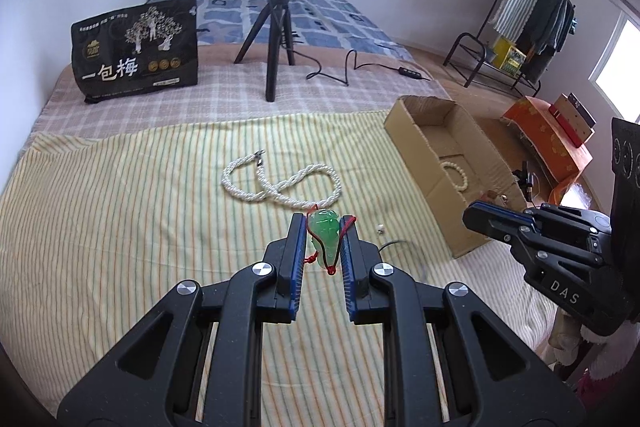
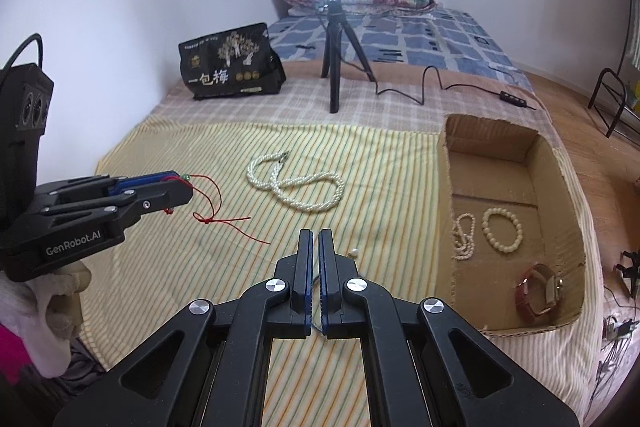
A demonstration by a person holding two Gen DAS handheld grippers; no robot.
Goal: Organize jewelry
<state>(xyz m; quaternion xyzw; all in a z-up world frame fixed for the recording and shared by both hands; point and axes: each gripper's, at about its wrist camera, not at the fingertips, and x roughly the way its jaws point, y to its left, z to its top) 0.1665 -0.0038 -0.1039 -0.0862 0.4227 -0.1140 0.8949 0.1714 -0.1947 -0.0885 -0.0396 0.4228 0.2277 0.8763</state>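
Left gripper (image 1: 323, 243) pinched the green pendant (image 1: 325, 237), red cord (image 2: 212, 205) dangling over the striped sheet (image 1: 120, 211). Right gripper (image 2: 316, 251) was closed, possibly on a thin wire. Step: carrying pendant. Next, probably over to the cardboard box (image 2: 560, 163), then release.

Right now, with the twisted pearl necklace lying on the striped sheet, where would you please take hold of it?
Probably at the crossing of the twisted pearl necklace, coming from above with the jaws across the strands: it lies flat on the striped sheet, and there both loops bunch together.
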